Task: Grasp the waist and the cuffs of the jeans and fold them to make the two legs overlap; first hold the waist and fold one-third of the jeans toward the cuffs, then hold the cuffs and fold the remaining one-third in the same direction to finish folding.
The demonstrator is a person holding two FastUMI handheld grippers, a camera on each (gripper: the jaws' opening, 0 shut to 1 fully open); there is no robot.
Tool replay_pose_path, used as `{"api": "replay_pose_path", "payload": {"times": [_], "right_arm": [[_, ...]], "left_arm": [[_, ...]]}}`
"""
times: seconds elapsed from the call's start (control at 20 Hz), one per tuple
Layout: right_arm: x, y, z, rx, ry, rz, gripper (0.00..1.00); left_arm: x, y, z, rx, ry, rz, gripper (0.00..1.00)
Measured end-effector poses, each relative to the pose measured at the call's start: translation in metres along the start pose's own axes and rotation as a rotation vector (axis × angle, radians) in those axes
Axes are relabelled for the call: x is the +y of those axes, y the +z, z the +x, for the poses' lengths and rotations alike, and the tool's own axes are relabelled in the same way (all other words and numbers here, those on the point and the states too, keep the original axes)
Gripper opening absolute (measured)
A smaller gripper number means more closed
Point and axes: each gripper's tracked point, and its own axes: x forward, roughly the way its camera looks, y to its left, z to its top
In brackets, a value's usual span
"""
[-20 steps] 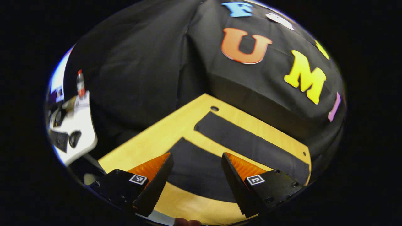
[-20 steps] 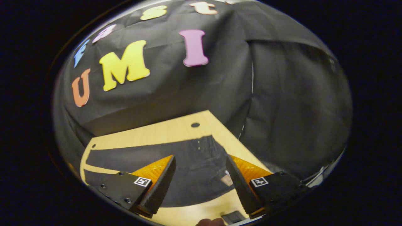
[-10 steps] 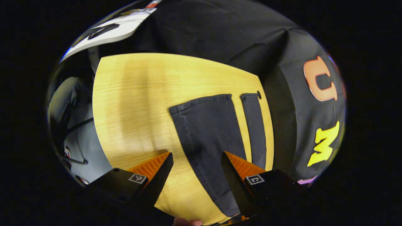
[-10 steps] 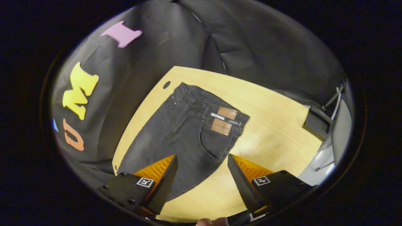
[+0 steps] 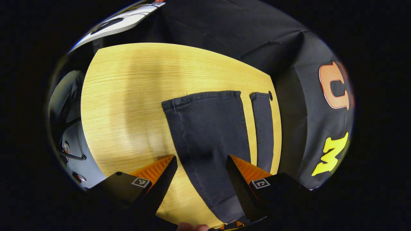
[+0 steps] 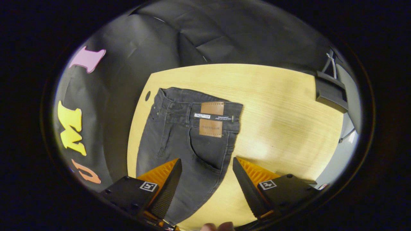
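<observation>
Your left gripper (image 5: 200, 175) hangs above the table (image 5: 128, 96) with its fingers apart, over the near leg (image 5: 208, 134) of the jeans (image 6: 189, 138); the cuffs (image 5: 202, 95) lie flat ahead. Your right gripper (image 6: 207, 178) hangs with fingers apart above the hip, the waist (image 6: 199, 106) and its leather patch (image 6: 211, 119) ahead. Neither gripper touches the cloth.
</observation>
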Motion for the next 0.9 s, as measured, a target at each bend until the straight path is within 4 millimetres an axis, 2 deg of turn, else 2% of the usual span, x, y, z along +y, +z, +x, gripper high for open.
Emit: {"api": "replay_pose_path", "payload": {"times": [0.05, 0.1, 0.2, 0.45, 0.5, 0.6, 0.65, 0.7, 0.75, 0.8, 0.85, 0.9], "right_arm": [[0.005, 0.003, 0.004, -0.003, 0.009, 0.007, 0.92], [0.005, 0.005, 0.004, -0.004, 0.009, 0.009, 0.92], [0.008, 0.004, 0.008, -0.003, 0.001, 0.008, 0.95], [0.016, 0.008, 0.010, 0.004, 0.005, 0.059, 0.92], [0.016, 0.010, 0.009, 0.008, 0.004, 0.070, 0.98], [0.015, 0.013, 0.007, 0.011, 0.003, 0.087, 0.98], [0.014, 0.013, 0.007, 0.017, -0.002, 0.084, 0.98], [0.010, 0.012, 0.008, 0.022, -0.023, 0.073, 0.88], [0.003, 0.010, 0.008, 0.032, -0.054, 0.049, 0.86], [-0.001, 0.009, 0.009, 0.038, -0.076, 0.032, 0.75], [-0.002, 0.008, 0.010, 0.053, -0.085, 0.023, 0.64], [-0.003, 0.008, 0.010, 0.062, -0.106, 0.019, 0.62]], "left_arm": [[-0.003, 0.001, 0.003, -0.001, 0.000, -0.005, 1.00], [-0.005, 0.001, 0.004, -0.002, 0.000, -0.010, 0.99], [-0.010, 0.004, 0.007, -0.006, -0.009, -0.025, 0.99], [-0.028, 0.007, 0.019, 0.009, -0.038, -0.047, 0.99], [-0.032, 0.008, 0.021, 0.010, -0.042, -0.042, 0.99], [-0.037, 0.005, 0.028, 0.016, -0.029, -0.026, 0.97], [-0.037, 0.005, 0.029, 0.020, -0.018, -0.020, 0.92], [-0.037, 0.004, 0.032, 0.024, -0.008, -0.018, 0.88], [-0.037, 0.003, 0.034, 0.030, -0.005, -0.018, 0.77], [-0.037, 0.002, 0.036, 0.032, 0.001, -0.024, 0.71], [-0.038, 0.002, 0.038, 0.037, 0.006, -0.027, 0.71], [-0.036, 0.001, 0.039, 0.037, 0.017, -0.030, 0.57]]}}
